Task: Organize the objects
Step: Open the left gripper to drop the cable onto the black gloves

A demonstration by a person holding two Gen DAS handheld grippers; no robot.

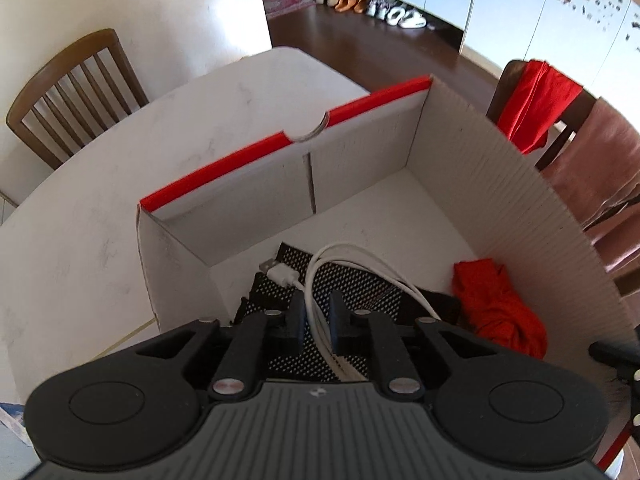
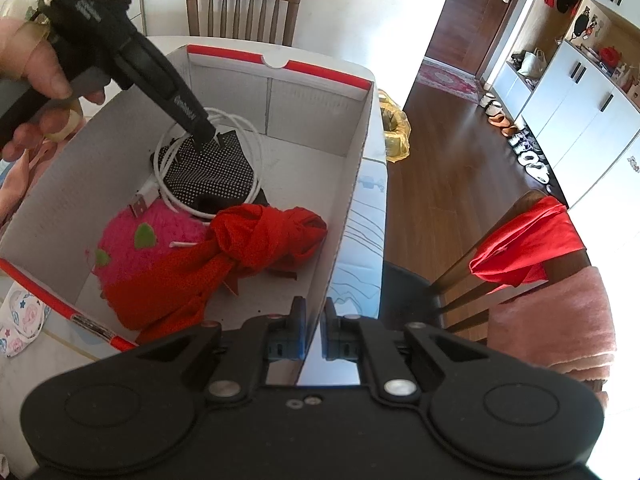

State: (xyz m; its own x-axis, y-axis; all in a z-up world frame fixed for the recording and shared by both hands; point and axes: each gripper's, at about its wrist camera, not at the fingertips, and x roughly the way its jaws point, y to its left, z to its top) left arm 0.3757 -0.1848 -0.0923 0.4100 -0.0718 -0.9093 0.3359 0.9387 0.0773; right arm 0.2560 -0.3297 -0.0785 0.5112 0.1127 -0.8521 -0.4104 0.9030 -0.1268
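A white cardboard box (image 1: 480, 168) with a red rim stands on the white table (image 1: 100, 220). My left gripper (image 1: 316, 312) reaches down into it, its fingers around a coiled white USB cable (image 1: 344, 256) that lies on a black dotted cloth (image 1: 360, 280). It shows from the right wrist view (image 2: 204, 140) over the cable (image 2: 168, 196). My right gripper (image 2: 314, 316) is shut on the box's near wall (image 2: 340, 208). In the box lie a knotted red cloth (image 2: 260, 240) and a pink plush (image 2: 132, 248).
Wooden chairs stand at the table (image 1: 68, 92) (image 2: 244, 4). One chair holds red and pink cloths (image 2: 528, 248). A yellow bag (image 2: 394, 128) lies past the box. A patterned white cloth (image 2: 20, 320) lies on the table at the left.
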